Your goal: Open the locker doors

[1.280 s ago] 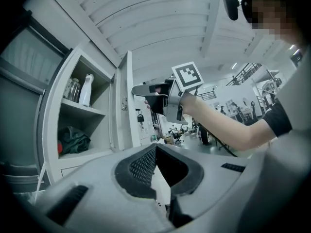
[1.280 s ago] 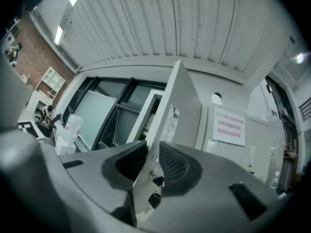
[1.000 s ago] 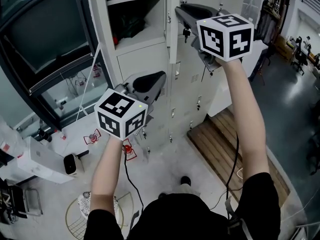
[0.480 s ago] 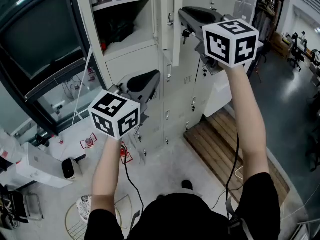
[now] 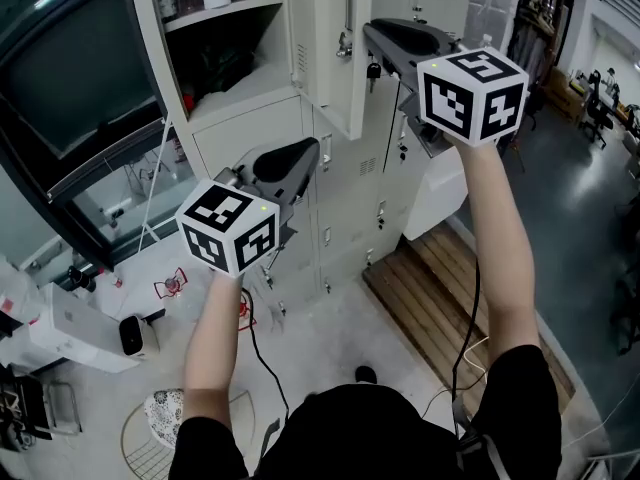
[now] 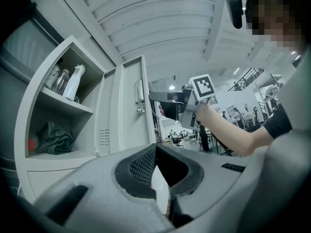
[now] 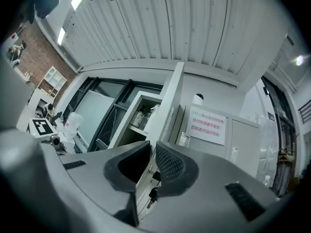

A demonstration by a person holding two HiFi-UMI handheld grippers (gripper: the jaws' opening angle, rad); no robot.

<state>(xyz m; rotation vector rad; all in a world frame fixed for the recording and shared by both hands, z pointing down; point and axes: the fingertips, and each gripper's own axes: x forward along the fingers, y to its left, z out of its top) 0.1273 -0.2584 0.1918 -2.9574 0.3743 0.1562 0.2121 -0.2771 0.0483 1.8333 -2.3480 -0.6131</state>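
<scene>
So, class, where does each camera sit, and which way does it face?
Head view: on the person's head, facing steeply down the lockers to the floor; left claw, right claw and both forearms show.
Left gripper view: on the left claw, facing up at the open locker door; right forearm shows.
Right gripper view: on the right claw, facing up along that door's edge; left claw's cube shows.
Shared: all show that door.
</scene>
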